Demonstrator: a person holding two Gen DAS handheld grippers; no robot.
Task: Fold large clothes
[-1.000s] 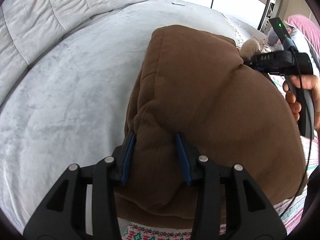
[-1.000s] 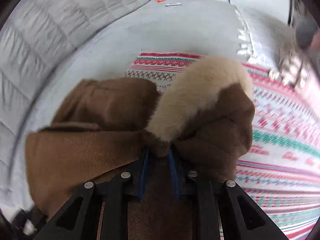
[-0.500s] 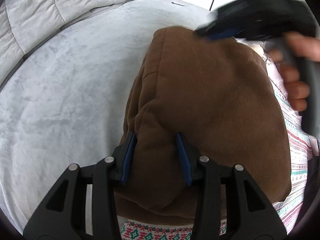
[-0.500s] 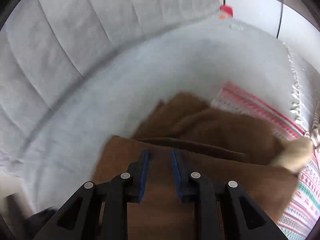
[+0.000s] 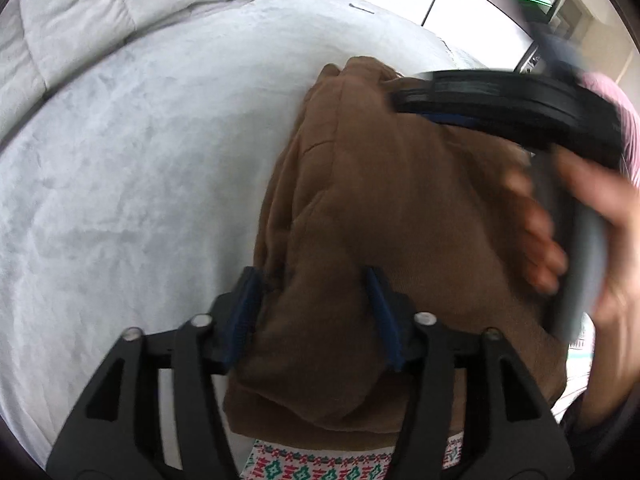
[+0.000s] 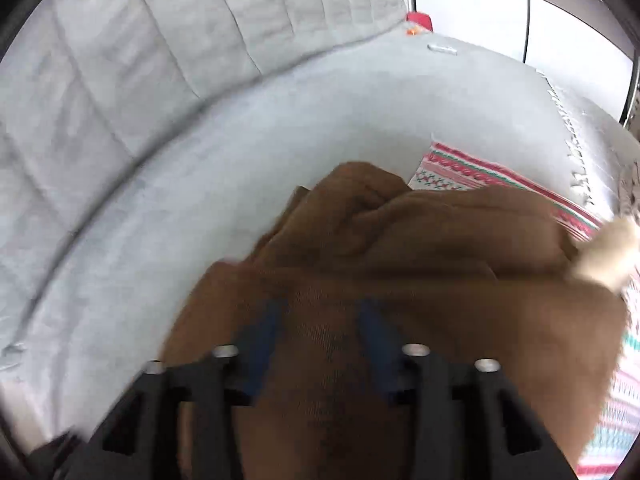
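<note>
A large brown coat (image 5: 384,208) with a cream fur trim (image 6: 612,256) lies bundled on a grey sofa seat (image 5: 140,160). My left gripper (image 5: 312,304) has its jaws wide apart with a thick fold of the coat's near edge between them. My right gripper (image 6: 320,336) is over the coat with its jaws apart and brown cloth between the blue pads; the view is blurred. The right gripper also shows in the left wrist view (image 5: 500,108), held in a hand above the coat's far end.
A patterned red, green and white blanket (image 6: 472,172) lies under the coat's right side and shows at the near edge (image 5: 320,464). The quilted grey backrest (image 6: 160,60) runs along the left. A small red object (image 6: 418,20) sits at the sofa's far end.
The right gripper let go of the fur-trimmed part, swung left over the coat, and its jaws have opened wider. The left gripper has opened wider on the same fold.
</note>
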